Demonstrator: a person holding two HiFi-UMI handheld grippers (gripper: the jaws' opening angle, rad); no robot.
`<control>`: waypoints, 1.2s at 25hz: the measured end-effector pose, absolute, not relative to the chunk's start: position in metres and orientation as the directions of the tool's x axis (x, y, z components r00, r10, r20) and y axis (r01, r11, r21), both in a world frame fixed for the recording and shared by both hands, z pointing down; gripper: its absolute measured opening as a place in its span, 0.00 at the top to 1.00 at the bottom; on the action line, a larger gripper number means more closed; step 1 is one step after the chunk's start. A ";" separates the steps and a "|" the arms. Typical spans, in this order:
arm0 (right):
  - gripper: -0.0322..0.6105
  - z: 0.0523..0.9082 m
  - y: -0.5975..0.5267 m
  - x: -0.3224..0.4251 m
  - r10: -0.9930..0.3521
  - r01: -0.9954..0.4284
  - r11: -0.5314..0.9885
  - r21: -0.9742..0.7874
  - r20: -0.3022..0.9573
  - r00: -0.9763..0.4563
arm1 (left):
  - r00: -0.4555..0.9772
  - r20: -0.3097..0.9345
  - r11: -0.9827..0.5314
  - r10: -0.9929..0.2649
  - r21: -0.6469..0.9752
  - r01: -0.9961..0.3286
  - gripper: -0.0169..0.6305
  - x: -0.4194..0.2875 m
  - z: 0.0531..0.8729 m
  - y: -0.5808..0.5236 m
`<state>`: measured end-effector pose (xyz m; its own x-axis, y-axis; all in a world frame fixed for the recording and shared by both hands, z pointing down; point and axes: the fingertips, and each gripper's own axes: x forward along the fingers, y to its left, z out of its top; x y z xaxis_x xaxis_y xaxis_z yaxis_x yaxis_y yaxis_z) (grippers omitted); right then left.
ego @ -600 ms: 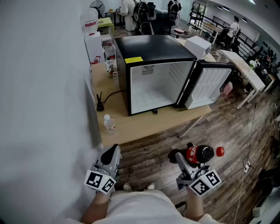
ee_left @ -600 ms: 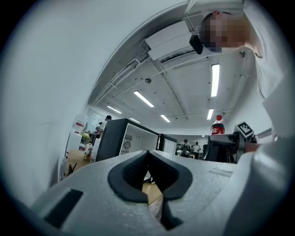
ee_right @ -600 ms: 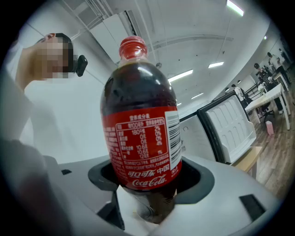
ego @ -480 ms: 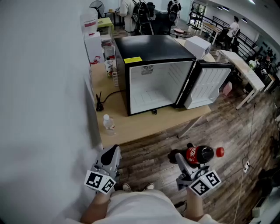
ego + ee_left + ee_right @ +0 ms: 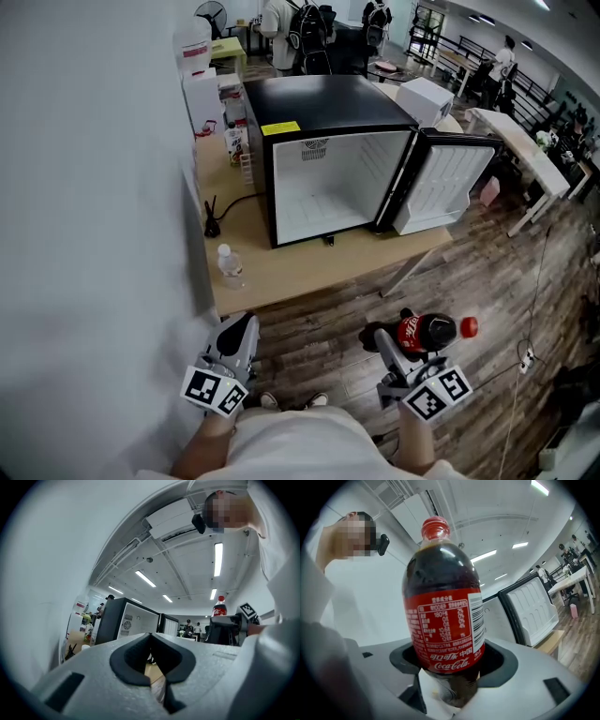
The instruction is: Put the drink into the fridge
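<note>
A dark cola bottle (image 5: pixel 428 330) with a red label and red cap lies level in the head view, low right, with my right gripper (image 5: pixel 411 337) shut on its lower body. In the right gripper view the cola bottle (image 5: pixel 445 616) fills the middle, seated between the jaws of the right gripper (image 5: pixel 450 672). The black mini fridge (image 5: pixel 328 173) stands on the wooden table (image 5: pixel 309 267) ahead, its door (image 5: pixel 445 183) swung open to the right and its white inside bare. My left gripper (image 5: pixel 238 332) hangs low left, shut and holding nothing; the left gripper (image 5: pixel 151 667) points towards the fridge (image 5: pixel 123 623).
A small water bottle (image 5: pixel 228 265) stands on the table's near left corner, by a black cable (image 5: pixel 217 217). Boxes and cartons (image 5: pixel 202 89) line the wall left of the fridge. A white wall runs along the left. Wooden floor lies between me and the table.
</note>
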<state>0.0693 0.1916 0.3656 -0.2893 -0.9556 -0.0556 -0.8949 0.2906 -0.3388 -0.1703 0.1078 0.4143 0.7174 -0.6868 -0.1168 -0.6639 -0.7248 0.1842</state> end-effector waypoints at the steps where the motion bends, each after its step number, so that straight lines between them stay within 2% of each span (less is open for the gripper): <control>1: 0.47 0.367 0.191 0.071 -0.957 -0.905 0.285 -0.317 -0.044 -0.286 | 0.717 -0.115 -0.725 -0.687 0.181 -0.665 0.95 -0.168 0.414 0.108; 5: 0.46 0.377 0.188 0.083 -0.960 -0.925 0.272 -0.264 -0.004 -0.281 | 0.712 -0.108 -0.718 -0.694 0.175 -0.673 0.95 -0.154 0.415 0.106; 19: 0.46 0.391 0.179 0.109 -0.922 -0.879 0.366 -0.305 0.013 -0.388 | 0.699 -0.080 -0.700 -0.710 0.183 -0.690 0.95 -0.102 0.430 0.107; 30: 0.46 0.403 0.104 0.126 -0.910 -0.873 0.373 -0.314 0.060 -0.410 | 0.726 -0.062 -0.719 -0.685 0.220 -0.660 0.95 -0.066 0.450 0.026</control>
<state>0.1261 0.1038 0.4027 -0.4100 -0.9101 0.0600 -0.8731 0.3726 -0.3144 -0.0658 0.0262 0.4496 0.7258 -0.6851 -0.0617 -0.6597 -0.7186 0.2199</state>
